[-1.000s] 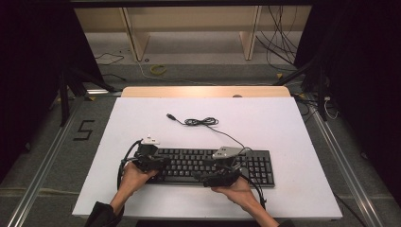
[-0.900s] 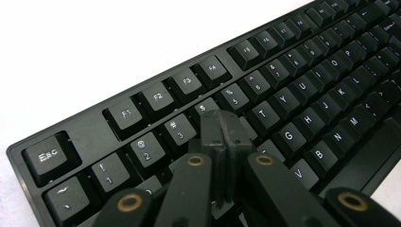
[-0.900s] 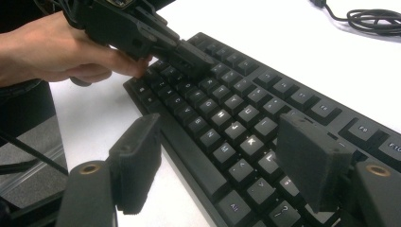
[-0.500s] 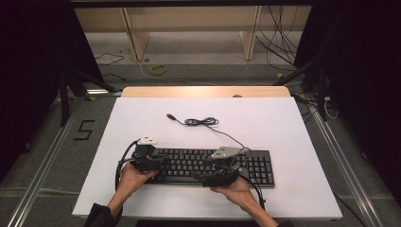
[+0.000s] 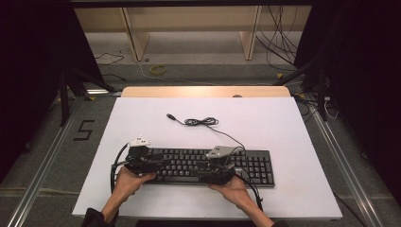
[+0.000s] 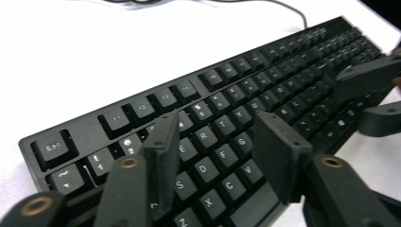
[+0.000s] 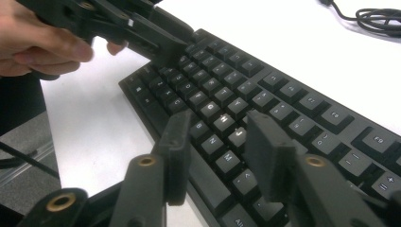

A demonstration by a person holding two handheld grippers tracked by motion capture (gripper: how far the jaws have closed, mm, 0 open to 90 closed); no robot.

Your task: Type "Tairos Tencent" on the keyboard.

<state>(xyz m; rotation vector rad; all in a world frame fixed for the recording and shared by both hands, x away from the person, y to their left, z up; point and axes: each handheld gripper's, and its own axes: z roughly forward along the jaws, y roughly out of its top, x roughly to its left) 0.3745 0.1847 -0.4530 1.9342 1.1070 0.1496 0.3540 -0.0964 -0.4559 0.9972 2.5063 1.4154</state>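
A black keyboard [image 5: 208,165] lies near the front edge of the white table [image 5: 293,127], its cable [image 5: 201,122] coiled just behind it. The left gripper [image 6: 215,142] hovers over the keyboard's left end and the right gripper [image 7: 215,137] over its middle, each with jaws parted and empty; whether the tips touch any keys seems unclear.

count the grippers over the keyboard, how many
2. The left gripper is over the keyboard's left end, jaws open above the letter keys. The right gripper is over its middle near the front edge, jaws open too.
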